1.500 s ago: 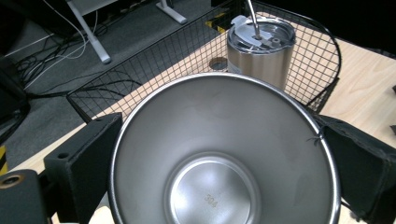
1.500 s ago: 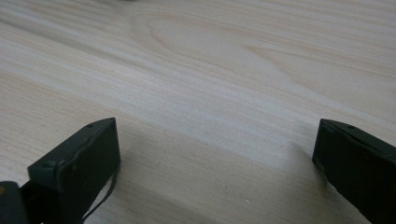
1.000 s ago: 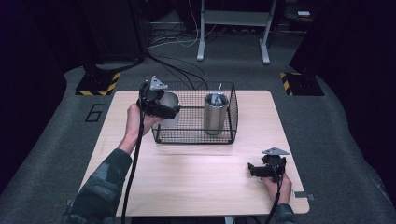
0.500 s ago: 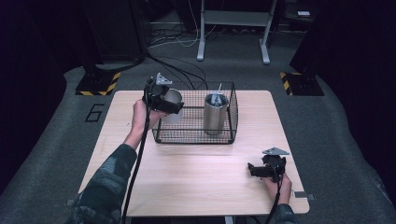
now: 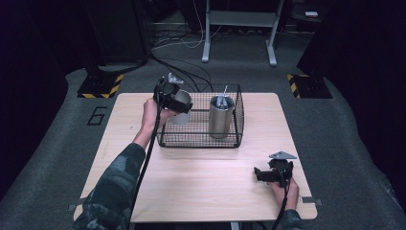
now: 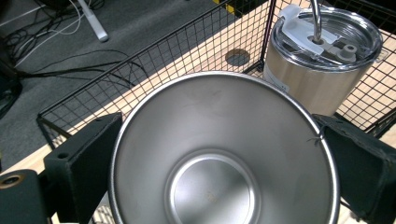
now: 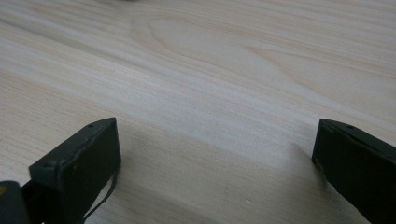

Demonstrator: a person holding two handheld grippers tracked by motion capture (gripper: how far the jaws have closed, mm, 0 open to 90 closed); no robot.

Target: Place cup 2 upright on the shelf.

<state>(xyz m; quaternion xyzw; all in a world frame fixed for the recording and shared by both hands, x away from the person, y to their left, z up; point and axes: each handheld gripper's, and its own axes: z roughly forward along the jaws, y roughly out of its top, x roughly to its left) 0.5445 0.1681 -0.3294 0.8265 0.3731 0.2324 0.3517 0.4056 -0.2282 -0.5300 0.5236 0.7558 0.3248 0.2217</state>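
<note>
- While I look for writing, the one mark I can read is a dark "6" [image 5: 97,115] on the grey floor left of the desk [image 5: 201,191]; a small label on the lidded tumbler's side is too blurred to read.
- My left tongs [image 5: 173,98] grip an open steel cup [image 6: 224,154], one black jaw pressed against each side of its rim, as the left gripper view shows.
- From the high view I see that cup [image 5: 181,102] held in the air at the wire basket's [image 5: 201,139] left wall, its mouth tilted towards the camera on the tongs.
- I cannot tell whether the cup is just inside or just outside the basket's rim.
- Inside the basket stands a lidded steel tumbler [image 5: 220,116], upright, at the right half; its clear lid carries a metal straw [image 6: 316,21].
- I see nothing inside the held cup, only its bare bottom.
- My right tongs [image 5: 261,174] rest low over the desk's near right corner, well apart from the basket, jaws spread wide with bare wood between them.
</note>
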